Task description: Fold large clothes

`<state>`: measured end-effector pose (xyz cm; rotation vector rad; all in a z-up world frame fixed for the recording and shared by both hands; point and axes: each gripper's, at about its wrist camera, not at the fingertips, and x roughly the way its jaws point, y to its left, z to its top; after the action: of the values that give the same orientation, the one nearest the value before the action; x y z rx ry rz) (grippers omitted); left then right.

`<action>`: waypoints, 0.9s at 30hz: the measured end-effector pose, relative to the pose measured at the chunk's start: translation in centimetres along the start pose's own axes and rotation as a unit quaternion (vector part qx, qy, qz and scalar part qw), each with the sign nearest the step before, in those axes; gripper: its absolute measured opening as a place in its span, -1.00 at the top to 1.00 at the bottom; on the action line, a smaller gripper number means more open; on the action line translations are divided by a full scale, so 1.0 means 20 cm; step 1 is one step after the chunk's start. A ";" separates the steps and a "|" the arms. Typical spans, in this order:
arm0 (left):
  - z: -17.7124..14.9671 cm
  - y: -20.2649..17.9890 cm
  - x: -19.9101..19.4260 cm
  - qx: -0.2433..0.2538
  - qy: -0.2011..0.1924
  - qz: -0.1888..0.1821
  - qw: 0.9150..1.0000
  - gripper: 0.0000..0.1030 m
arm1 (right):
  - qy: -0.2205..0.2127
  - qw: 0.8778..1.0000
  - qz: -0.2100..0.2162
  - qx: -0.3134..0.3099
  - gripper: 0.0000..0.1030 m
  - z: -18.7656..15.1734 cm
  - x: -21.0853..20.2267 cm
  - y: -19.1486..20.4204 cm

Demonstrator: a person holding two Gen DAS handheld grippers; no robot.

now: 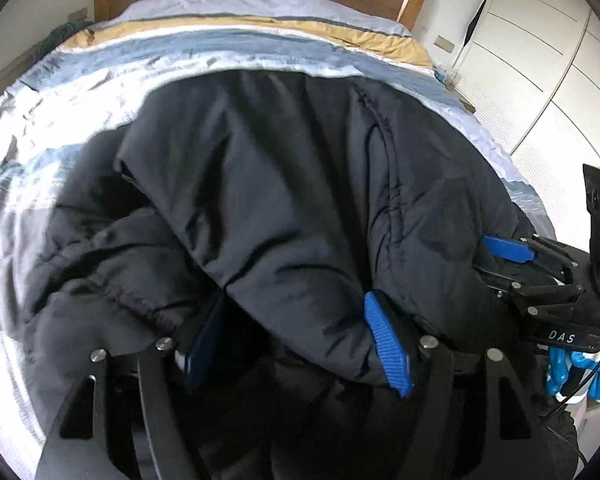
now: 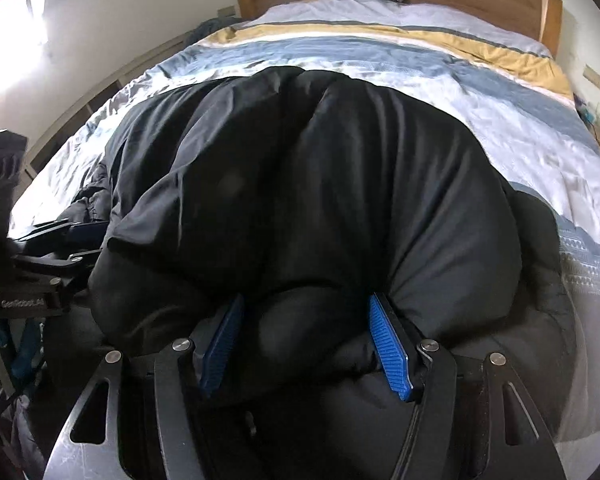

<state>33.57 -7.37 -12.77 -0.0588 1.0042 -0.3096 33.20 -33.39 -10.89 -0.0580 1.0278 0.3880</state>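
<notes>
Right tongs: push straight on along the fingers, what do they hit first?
The puffy black padded jacket: a fold already sits between the right tongs. Behind it probably the striped blue and white bedcover; depth is unclear.

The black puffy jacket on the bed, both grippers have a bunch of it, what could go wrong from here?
1. The black puffy jacket looks slick and bulky; the left gripper pinches only a thick roll, which might slide out.
2. The right gripper grips a separate bunch, so uneven pulling could skew the fold.
3. A loose part trails on the striped duvet and may get trapped underneath.
</notes>
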 end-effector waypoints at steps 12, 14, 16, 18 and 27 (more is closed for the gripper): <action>-0.13 -0.12 -0.43 0.021 0.010 0.054 0.998 -0.32 | 0.020 0.999 -0.020 0.042 -0.22 -0.16 -0.37 0.01; -0.15 -0.14 -0.50 0.026 0.011 0.056 0.998 -0.32 | 0.019 0.998 -0.024 0.049 -0.22 -0.20 -0.45 0.01; -0.18 -0.16 -0.55 0.033 0.017 0.064 0.997 -0.32 | 0.018 0.998 -0.029 0.060 -0.22 -0.26 -0.54 0.01; -0.20 -0.17 -0.61 0.036 0.019 0.064 0.997 -0.32 | 0.020 0.996 -0.037 0.073 -0.22 -0.32 -0.64 0.01; -0.27 -0.12 -0.86 0.042 0.023 0.080 0.996 -0.32 | 0.027 0.988 -0.078 0.133 -0.22 -0.58 -0.98 -0.09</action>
<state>19.99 -4.36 -1.11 0.1054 1.0331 -0.2077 15.23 -43.35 -0.64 0.0904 1.1133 0.1042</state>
